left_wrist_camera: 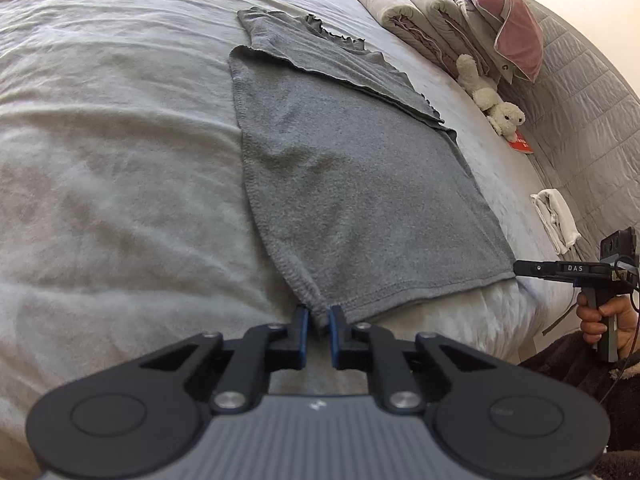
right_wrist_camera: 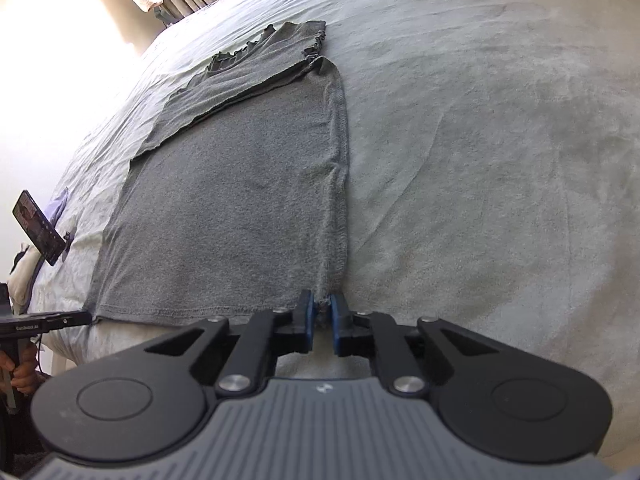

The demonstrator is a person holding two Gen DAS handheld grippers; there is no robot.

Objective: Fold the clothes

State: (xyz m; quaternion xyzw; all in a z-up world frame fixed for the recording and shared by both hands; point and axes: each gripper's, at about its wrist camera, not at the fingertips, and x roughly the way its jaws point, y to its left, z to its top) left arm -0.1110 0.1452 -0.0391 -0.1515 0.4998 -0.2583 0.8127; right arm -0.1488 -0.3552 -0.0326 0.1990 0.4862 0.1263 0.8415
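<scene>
A grey top (left_wrist_camera: 352, 184) lies flat on the bed (left_wrist_camera: 120, 160), its upper part folded over across itself (frilled edges showing at the far end). The left tool (left_wrist_camera: 319, 322) is clamped on one near hem corner, the right tool (right_wrist_camera: 323, 312) on the other. Folded bedding (left_wrist_camera: 432, 12) and a plush toy (left_wrist_camera: 492, 100) sit along the bed's far edge.

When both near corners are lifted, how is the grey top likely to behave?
The grey top will probably drape limply; it lies flat, following the bedsheet. It looks thin, so likely light. With left gripper and right gripper pinching only corners, the middle may sag.
</scene>
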